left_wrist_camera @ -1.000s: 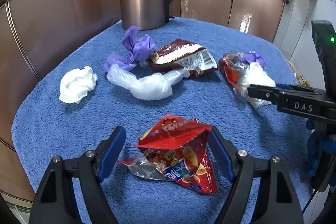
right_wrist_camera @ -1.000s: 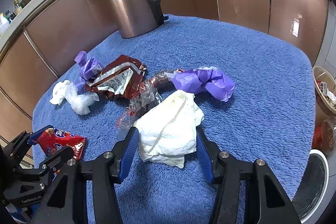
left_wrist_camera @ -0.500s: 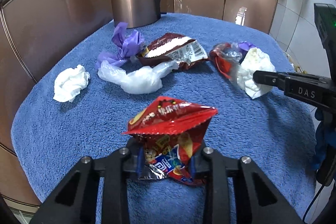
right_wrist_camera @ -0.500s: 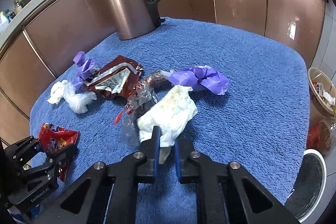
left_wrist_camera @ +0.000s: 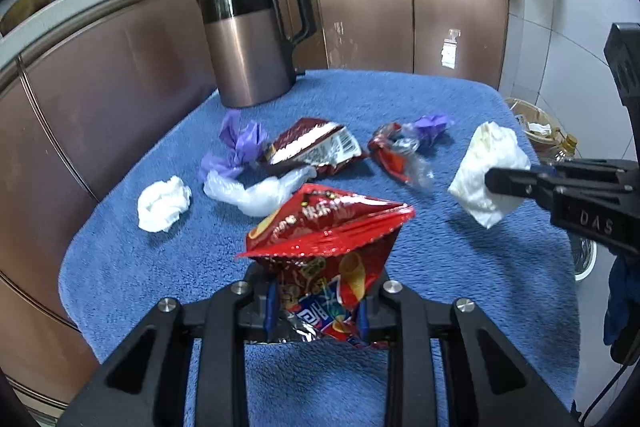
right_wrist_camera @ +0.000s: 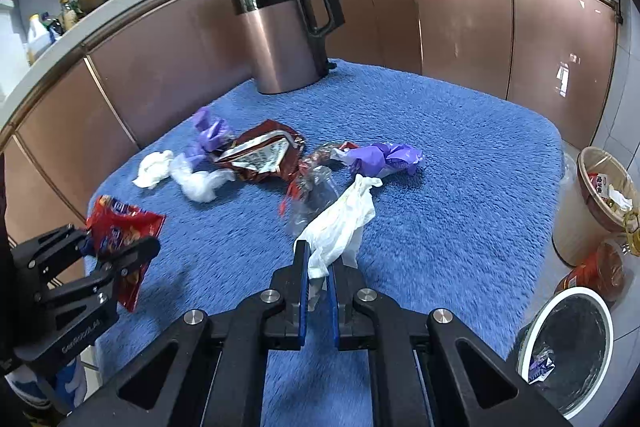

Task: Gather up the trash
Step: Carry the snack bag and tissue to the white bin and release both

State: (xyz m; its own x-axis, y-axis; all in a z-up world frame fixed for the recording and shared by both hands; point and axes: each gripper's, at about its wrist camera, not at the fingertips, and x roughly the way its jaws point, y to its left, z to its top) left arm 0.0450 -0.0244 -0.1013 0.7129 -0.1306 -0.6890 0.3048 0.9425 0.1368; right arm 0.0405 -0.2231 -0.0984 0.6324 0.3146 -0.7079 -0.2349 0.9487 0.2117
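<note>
— Where do both hands stand?

— The left gripper has just closed its jaws on the crinkled red foil snack bag and holds it clear of the blue terry cloth. The right gripper has also just clamped, nearly fully shut, on a crumpled white paper tissue, which hangs above the cloth too.

— And the bin?

— A white-rimmed round waste bin sits on the floor, low and to the right of the right gripper; something small lies inside (too blurred to name).

— What remains?

— Ahead of both grippers: a brown-and-white torn wrapper, a second white tissue wad, a clear plastic bag, a purple glove-like scrap, another purple scrap and a red-and-clear crumpled wrapper, all short of the copper-coloured electric kettle.

— So, early going?

— I'd judge so: two pieces lifted, none of them dropped yet, six left.
</note>
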